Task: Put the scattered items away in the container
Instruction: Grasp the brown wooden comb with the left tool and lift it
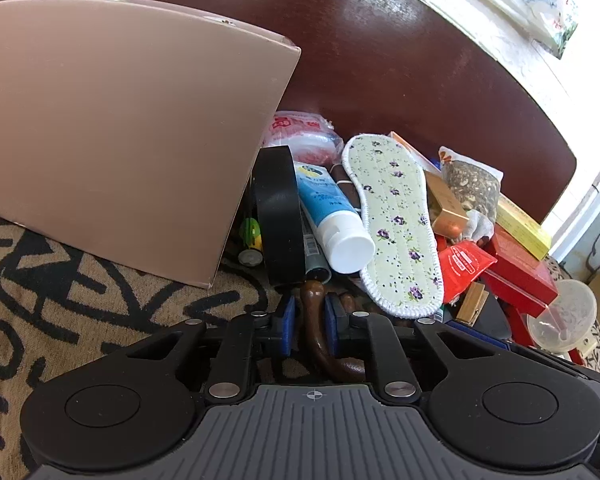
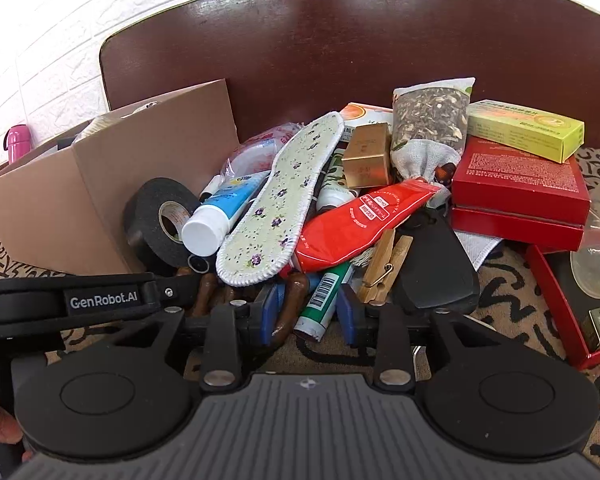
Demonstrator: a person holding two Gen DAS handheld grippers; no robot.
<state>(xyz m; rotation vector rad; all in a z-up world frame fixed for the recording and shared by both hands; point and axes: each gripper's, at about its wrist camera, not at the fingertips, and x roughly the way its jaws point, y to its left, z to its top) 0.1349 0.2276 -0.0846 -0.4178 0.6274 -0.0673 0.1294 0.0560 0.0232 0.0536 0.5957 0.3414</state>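
Two grippers sit low at the near edge of the pile. The left gripper (image 1: 310, 330) has its blue pads (image 1: 288, 330) pressed together on a curved brown hook-like piece (image 1: 320, 344), a glossy thing that looks hard and stiff, probably light and a little slippery, so taking it on the narrow neck seems sensible. It points forward, low over the patterned cloth (image 1: 60, 320), with the cardboard box (image 1: 120, 128) just to its left. The right gripper (image 2: 306, 312) stands apart, level and aimed into the heap, a brown curved piece (image 2: 290, 304) and the end of a green tube (image 2: 322, 300) lying between its fingers, not clamped as far as I can judge.

Just beyond lie a wooden clothespin (image 2: 384, 264), a black tape roll (image 2: 160, 216), a white-capped blue tube (image 2: 220, 212), a floral insole (image 2: 284, 200) and a red pouch (image 2: 360, 224), all overlapping. The insole should be soft and floppy. Farther back are a gold box (image 2: 368, 152), a seed sachet (image 2: 428, 120) and red boxes (image 2: 516, 188) under a yellow-green carton (image 2: 528, 128), near the dark headboard (image 2: 360, 40).
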